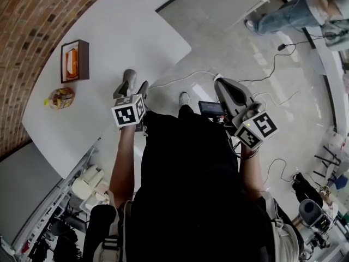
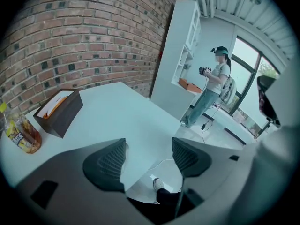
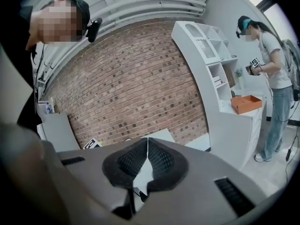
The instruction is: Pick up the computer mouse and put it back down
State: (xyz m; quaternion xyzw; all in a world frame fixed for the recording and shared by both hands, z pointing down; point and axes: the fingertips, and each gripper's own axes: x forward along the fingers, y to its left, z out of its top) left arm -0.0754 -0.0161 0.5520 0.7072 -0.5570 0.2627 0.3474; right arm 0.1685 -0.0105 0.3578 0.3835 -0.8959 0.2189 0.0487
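No computer mouse shows in any view. My left gripper (image 1: 136, 83) hangs open just over the near edge of the white table (image 1: 109, 42), with nothing between its jaws. In the left gripper view the left gripper (image 2: 149, 154) looks across the bare white table (image 2: 122, 111) with its jaws wide apart. My right gripper (image 1: 224, 86) is out over the floor to the right of the table, shut and empty. Its pads meet in the right gripper view, where the right gripper (image 3: 148, 150) points up at the brick wall.
A dark open box (image 1: 75, 60) (image 2: 58, 110) and a snack bag (image 1: 60, 98) (image 2: 21, 135) sit at the table's far left. Cables (image 1: 180, 79) trail over the floor. Another person (image 2: 213, 86) (image 3: 272, 78) stands by a white shelf unit (image 3: 220, 88) with an orange tray (image 3: 246, 103).
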